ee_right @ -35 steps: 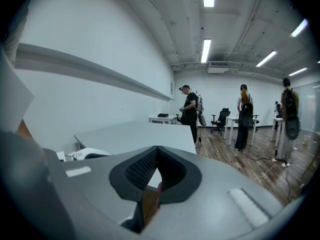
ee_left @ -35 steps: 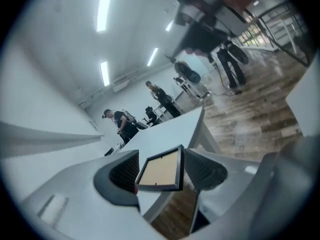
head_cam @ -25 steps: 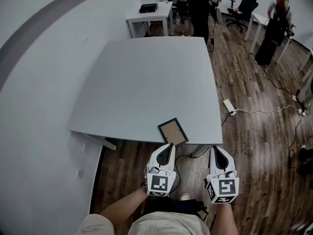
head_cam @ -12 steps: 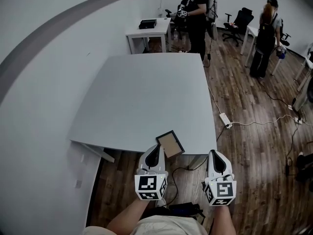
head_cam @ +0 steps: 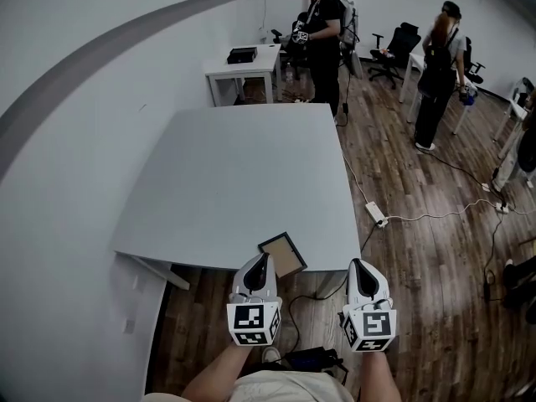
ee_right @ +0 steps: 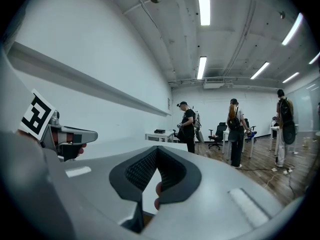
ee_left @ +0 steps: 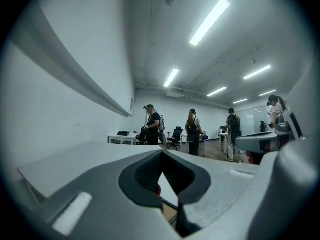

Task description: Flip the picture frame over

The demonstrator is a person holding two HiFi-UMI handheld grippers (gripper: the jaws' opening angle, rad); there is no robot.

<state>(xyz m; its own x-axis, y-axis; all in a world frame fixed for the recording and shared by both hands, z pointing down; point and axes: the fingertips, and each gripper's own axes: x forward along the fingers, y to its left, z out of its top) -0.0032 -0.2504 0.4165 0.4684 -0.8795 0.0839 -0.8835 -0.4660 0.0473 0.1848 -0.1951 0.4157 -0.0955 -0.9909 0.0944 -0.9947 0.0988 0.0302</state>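
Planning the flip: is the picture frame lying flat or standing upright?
Lying flat: the picture frame rests on the table by its near edge, brown panel facing up.

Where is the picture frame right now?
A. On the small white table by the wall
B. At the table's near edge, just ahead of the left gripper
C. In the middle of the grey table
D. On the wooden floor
B: the head view shows the picture frame lying at the near edge of the grey table, right by the tip of the left gripper.

Grey table (head_cam: 234, 182), pic frame (head_cam: 282, 255) at near edge
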